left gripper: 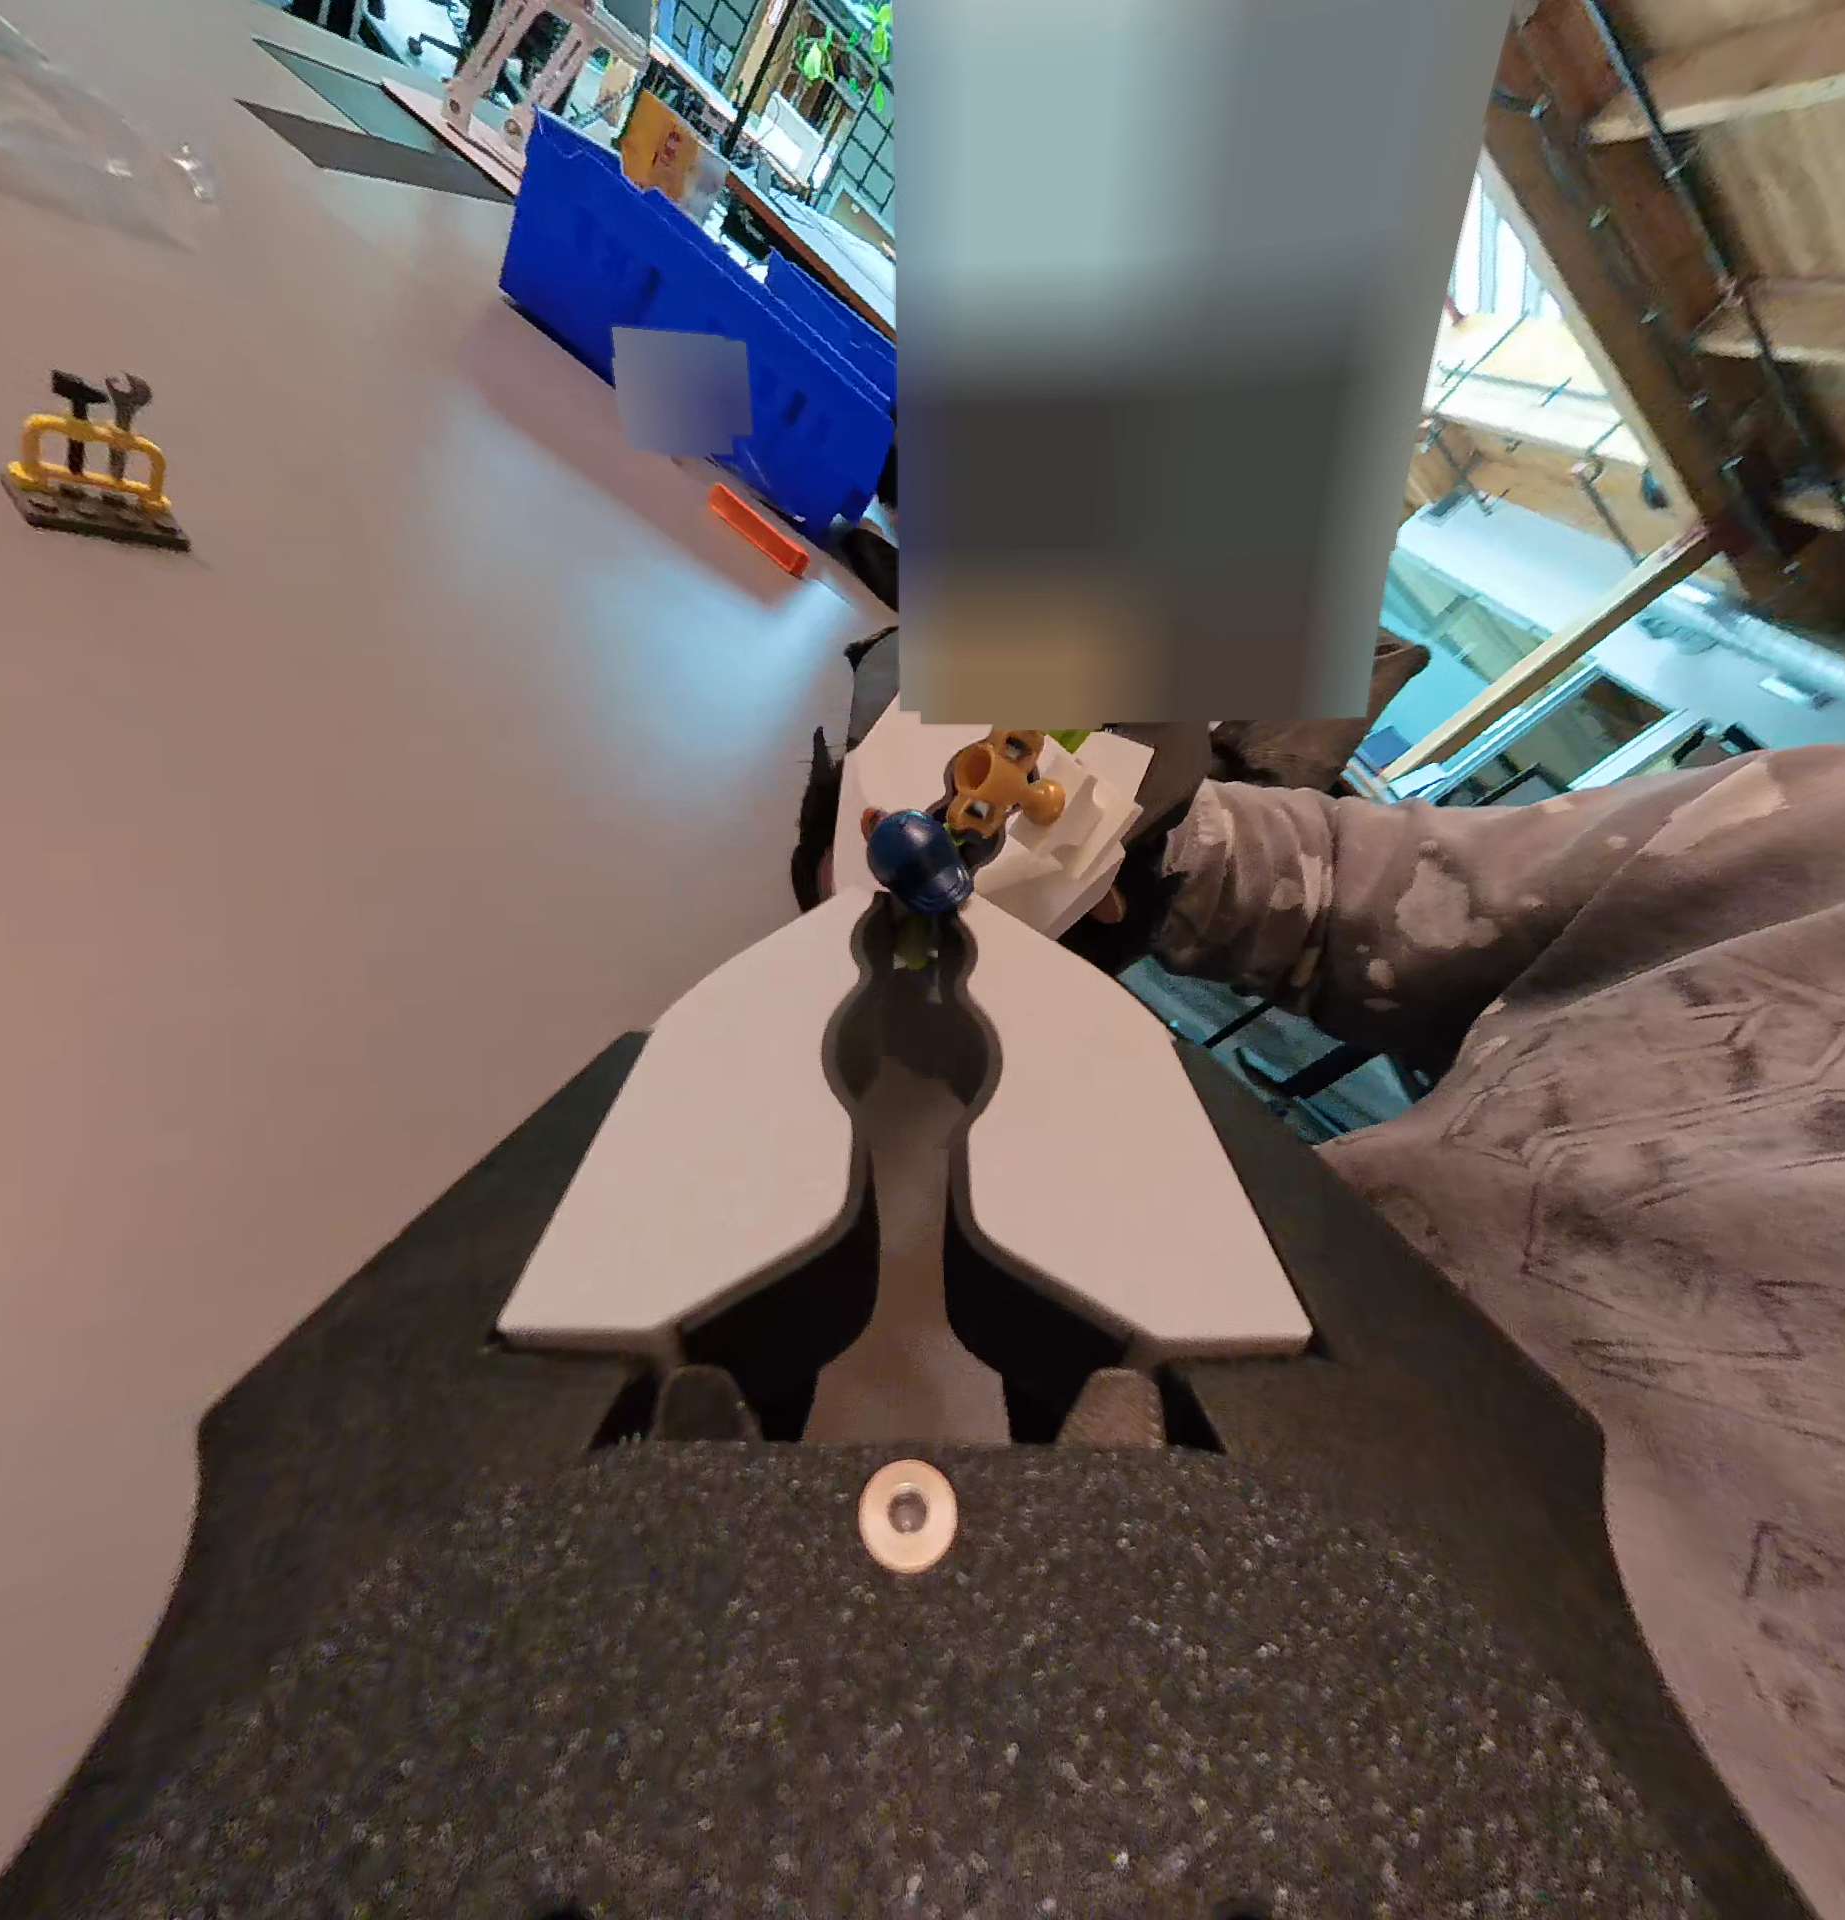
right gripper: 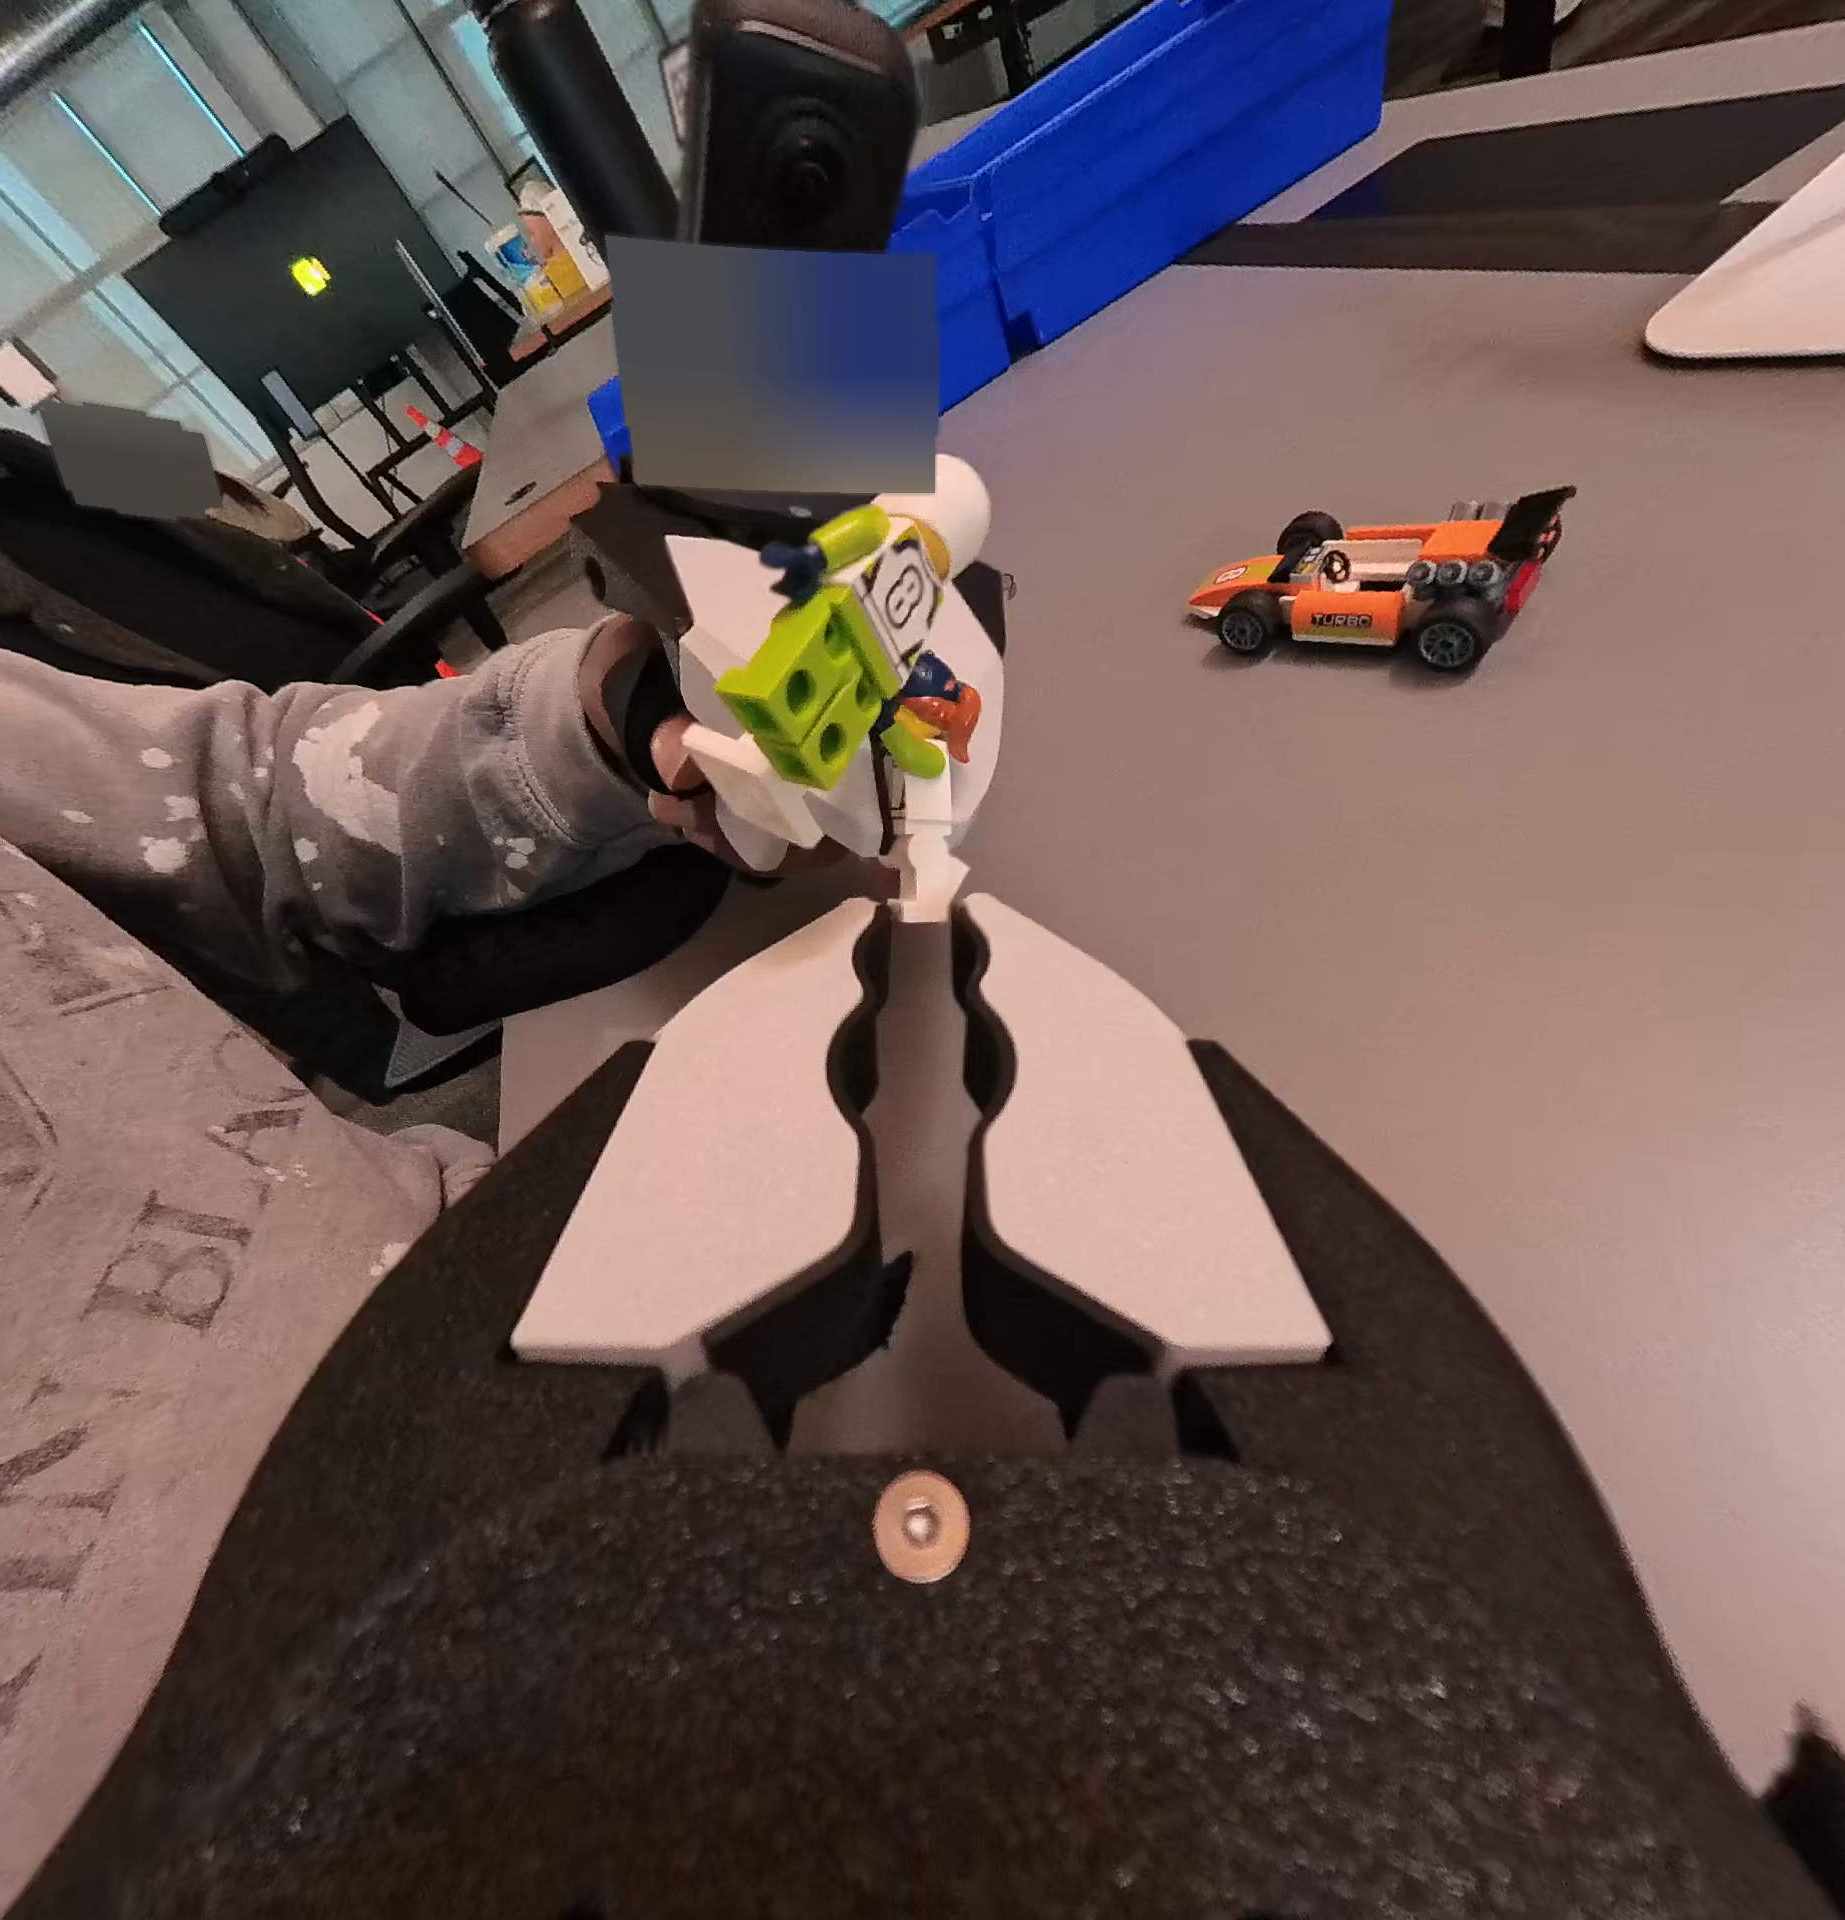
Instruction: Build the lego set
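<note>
We pinch a minifigure (right gripper: pixel 876 644) in the left hand-held gripper (left gripper: pixel 913 920), fingers nearly together around its lime body, lifted off the worktop (right gripper: pixel 1417 935) so parts can meet mid-air. The right hand-held gripper (right gripper: pixel 920 909), tips narrowly apart, nips a white piece (right gripper: pixel 923 873) and points toward the figure. The orange car (right gripper: pixel 1375 594) sits finished nearby.

The left gripper (left gripper: pixel 913 914) is lifted above the table, its white fingers (left gripper: pixel 731 1122) pressed nearly together on a small figure. The right gripper (right gripper: pixel 918 909) meets it tip to tip, fingers narrowly parted around a white piece. Grey sleeves (left gripper: pixel 1417 914) reach in from the near side.
</note>
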Motion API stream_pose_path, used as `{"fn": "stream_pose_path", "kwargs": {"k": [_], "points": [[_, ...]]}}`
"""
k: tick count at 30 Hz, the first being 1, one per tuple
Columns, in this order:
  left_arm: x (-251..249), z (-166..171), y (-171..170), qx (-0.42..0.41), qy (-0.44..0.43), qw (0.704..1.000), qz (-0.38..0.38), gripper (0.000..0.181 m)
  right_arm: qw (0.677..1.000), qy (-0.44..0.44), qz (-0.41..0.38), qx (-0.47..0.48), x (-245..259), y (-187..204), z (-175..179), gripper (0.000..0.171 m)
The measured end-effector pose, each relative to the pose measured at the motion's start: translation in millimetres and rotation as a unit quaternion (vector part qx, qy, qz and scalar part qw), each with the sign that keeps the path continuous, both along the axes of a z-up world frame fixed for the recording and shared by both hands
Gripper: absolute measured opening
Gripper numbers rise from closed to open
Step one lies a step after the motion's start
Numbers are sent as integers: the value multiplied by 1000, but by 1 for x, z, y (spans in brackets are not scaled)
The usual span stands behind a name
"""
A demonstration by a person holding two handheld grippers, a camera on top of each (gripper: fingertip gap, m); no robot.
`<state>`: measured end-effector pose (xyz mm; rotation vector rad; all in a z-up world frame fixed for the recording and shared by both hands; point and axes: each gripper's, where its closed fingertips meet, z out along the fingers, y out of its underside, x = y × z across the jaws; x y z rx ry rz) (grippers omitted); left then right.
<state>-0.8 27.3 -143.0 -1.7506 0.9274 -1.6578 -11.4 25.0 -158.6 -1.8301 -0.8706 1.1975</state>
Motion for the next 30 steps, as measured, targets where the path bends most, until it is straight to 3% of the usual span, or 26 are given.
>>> {"fn": "stream_pose_path", "kwargs": {"k": [5,14,21,24,30], "points": [[-1,8,-6,-37,-34,999,-21,8,1000,6,15,21,-3,-2,3,25],[-2,11,-3,-32,-38,999,-10,8,999,13,14,32,-6,-4,7,8],[-2,12,-3,-32,-37,999,-7,8,999,29,17,32,-5,-4,9,6],[-3,16,-8,-54,-56,997,-28,8,998,38,29,40,-6,-5,11,22],[-2,17,-9,-63,-62,996,-32,8,996,51,37,60,-9,-8,17,16]]}}
